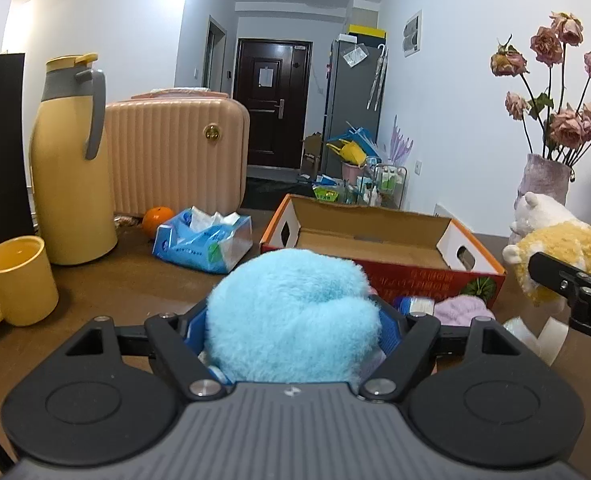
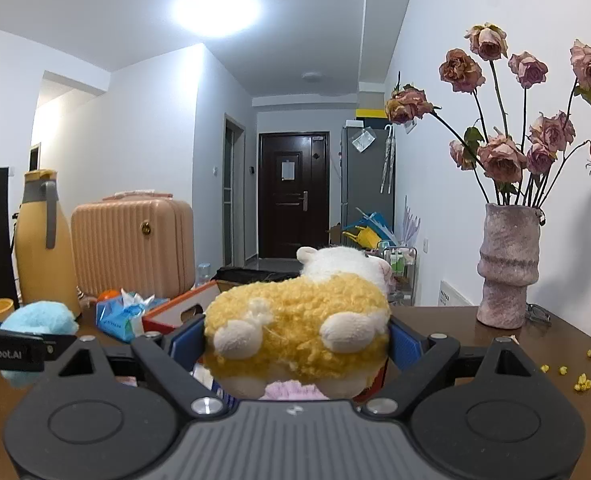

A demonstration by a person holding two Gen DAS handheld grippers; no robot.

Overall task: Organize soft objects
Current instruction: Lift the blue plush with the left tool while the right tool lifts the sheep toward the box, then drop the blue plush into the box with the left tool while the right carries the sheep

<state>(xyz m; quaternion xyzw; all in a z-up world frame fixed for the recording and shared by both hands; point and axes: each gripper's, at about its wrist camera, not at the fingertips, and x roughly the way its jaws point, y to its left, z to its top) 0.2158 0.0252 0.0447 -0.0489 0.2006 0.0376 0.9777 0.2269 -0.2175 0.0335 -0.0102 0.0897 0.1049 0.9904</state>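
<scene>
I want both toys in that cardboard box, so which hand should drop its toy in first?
Left, probably. The left gripper holds the blue plush directly facing the open cardboard box. The right gripper, holding the yellow sheep, sits off the box's right end.

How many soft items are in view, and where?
3. Blue plush in the left gripper; yellow-and-white sheep plush in the right gripper; a lilac fuzzy item on the table in front of the cardboard box. More may be hidden behind the grippers.
</scene>
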